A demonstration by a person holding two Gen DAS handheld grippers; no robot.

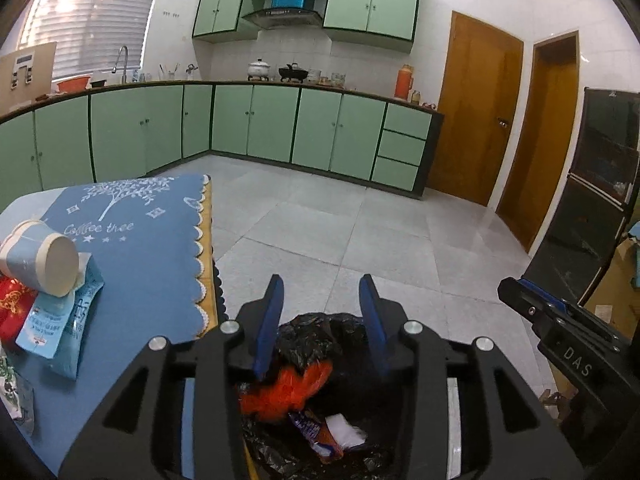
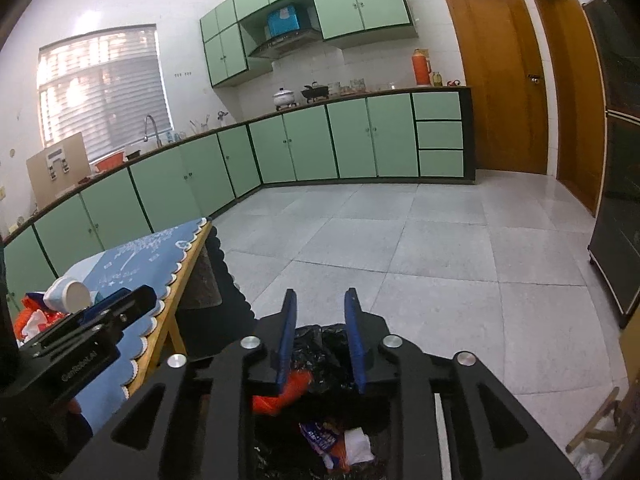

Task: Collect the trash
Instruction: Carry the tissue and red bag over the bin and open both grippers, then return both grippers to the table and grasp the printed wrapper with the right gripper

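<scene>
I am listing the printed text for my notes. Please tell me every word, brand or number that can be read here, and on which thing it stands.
"Coffee tree": white script on the blue tablecloth.
"DAS": on the body of the right gripper.
"GenRobot.AI", roughly: small print on the left gripper, hard to read.
Light blue packet: print too small to read.
Red packet: gold characters blurred.
Wrapper in the trash bag: unreadable.

Home kitchen, green cabinets (image 1: 256, 120), range hood (image 1: 282, 16), sink faucet (image 1: 122, 60)
</scene>
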